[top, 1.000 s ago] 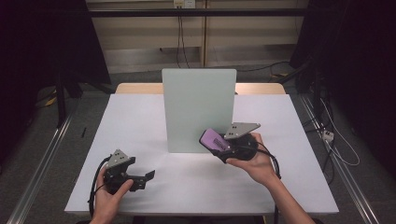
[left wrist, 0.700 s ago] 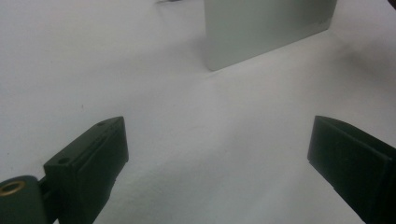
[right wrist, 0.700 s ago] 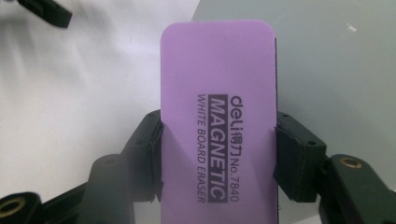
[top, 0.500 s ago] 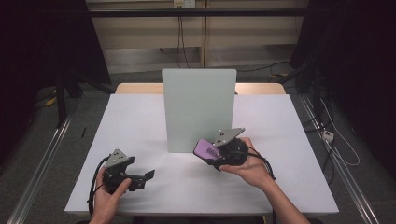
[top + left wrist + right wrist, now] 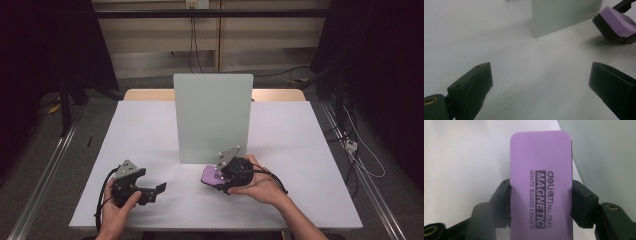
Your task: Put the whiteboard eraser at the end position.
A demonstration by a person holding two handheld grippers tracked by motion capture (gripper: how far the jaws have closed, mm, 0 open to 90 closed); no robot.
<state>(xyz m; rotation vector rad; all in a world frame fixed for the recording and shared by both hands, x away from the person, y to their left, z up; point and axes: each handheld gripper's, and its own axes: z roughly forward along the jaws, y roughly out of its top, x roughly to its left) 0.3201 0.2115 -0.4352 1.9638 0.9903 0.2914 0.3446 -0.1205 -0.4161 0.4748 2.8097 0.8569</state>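
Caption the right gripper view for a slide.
Black jaws clamp a purple rectangular magnetic whiteboard eraser above the white table.

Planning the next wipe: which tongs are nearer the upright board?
Right. The right tongs, shut on the purple eraser, sit just before the board; the left tongs lie farther off, open.

The purple eraser (image 5: 541, 182) reads "deli No.7840 MAGNETIC WHITE BOARD ERASER".

L gripper (image 5: 541, 82) jaws wide apart over white table (image 5: 474, 37); purple eraser (image 5: 615, 21) upper right.
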